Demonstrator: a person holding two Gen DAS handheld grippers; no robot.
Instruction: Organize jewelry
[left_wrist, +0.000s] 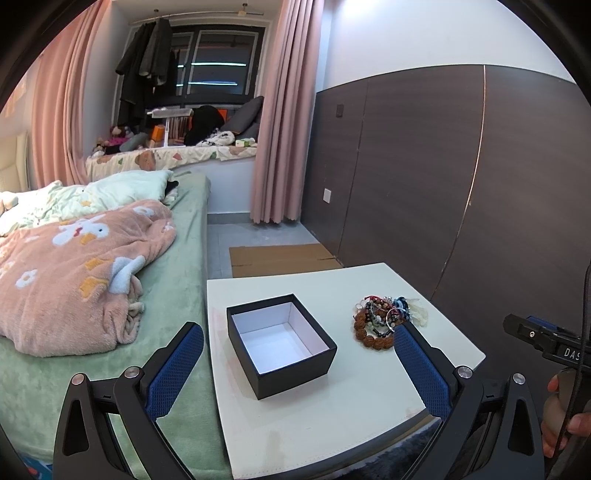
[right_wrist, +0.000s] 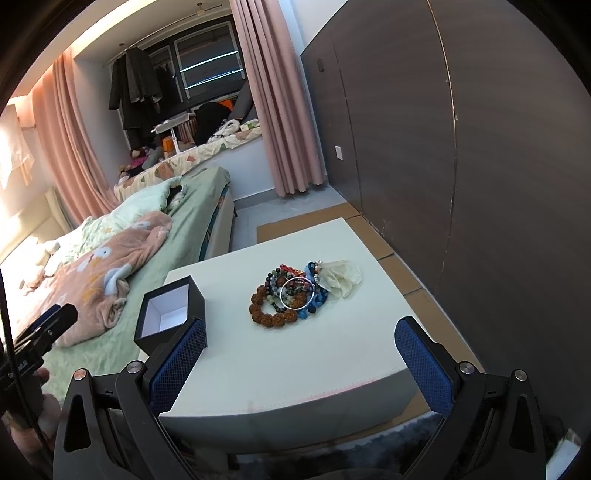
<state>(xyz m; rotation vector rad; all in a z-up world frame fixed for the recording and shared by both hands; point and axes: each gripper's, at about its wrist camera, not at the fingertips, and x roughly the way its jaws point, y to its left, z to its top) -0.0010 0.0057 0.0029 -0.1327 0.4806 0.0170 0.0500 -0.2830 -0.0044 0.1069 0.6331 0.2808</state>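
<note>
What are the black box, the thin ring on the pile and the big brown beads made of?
Black box: looks like rigid matte cardboard, with thin straight walls and a white paper-like lining.
Thin ring: probably silver-toned metal, a slim bright glinting hoop.
Big brown beads: knobbly, rough, reddish-brown, likely seed or carved wood; too small to settle.

Hidden, cropped and unreadable parts of the bedside scene

In the left wrist view, the blue-padded left gripper (left_wrist: 297, 363) covered the near edge of the tangled heap of beaded bracelets (left_wrist: 384, 319) with 1 finger (left_wrist: 421, 369), and individual strands there were too small to separate. The black right gripper (left_wrist: 543, 341) was cut off at the frame's right edge, its jaws out of sight and its white lettering only partly readable. In the right wrist view, the blue-padded right gripper (right_wrist: 301, 363) hid a corner of the open black square box with white lining (right_wrist: 170, 314), and the box floor was mostly concealed by its own walls. The crumpled translucent white item (right_wrist: 341, 277) beside the beads could not be identified.
</note>
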